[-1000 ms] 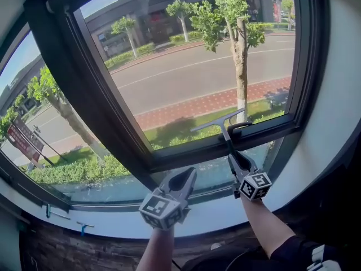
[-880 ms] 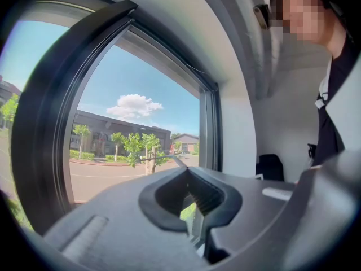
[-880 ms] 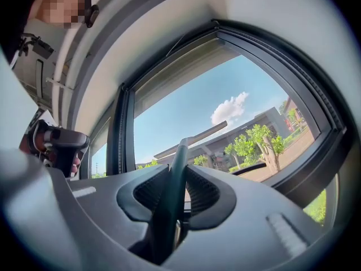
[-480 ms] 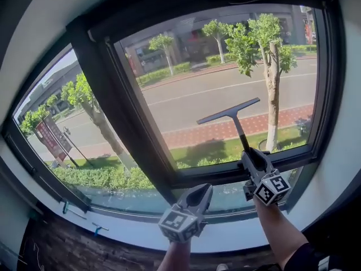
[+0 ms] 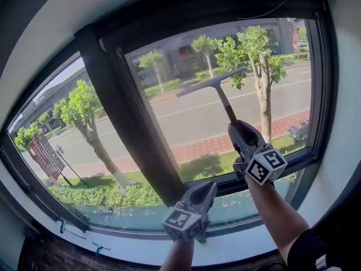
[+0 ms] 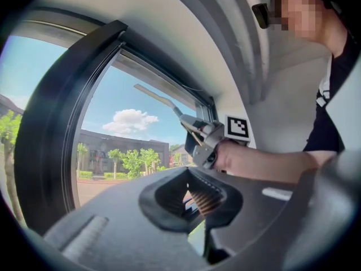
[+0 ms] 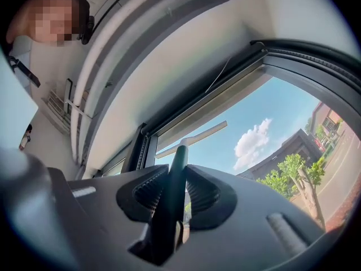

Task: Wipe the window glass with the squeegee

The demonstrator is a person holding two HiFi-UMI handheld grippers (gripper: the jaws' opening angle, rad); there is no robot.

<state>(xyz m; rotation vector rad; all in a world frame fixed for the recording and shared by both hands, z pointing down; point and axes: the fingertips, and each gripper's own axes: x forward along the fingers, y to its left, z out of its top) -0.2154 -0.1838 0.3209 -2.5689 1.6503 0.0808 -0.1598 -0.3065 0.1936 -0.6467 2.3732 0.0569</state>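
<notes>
Fingers (image 7: 203, 193) of our right gripper (image 5: 240, 131) clamp the slim dark-handled squeegee (image 5: 212, 83), hiding its grip; our left gripper (image 5: 205, 189) is closed, empty. Whether the blade meets the clear window glass (image 5: 186, 114) we cannot tell.

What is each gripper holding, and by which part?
Right gripper clamps the squeegee by its handle; left gripper is shut and holds nothing.

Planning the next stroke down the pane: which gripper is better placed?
Right. The right gripper is shut on the squeegee handle, its blade high by the window glass; the left gripper hangs low, shut, holding nothing.
</notes>
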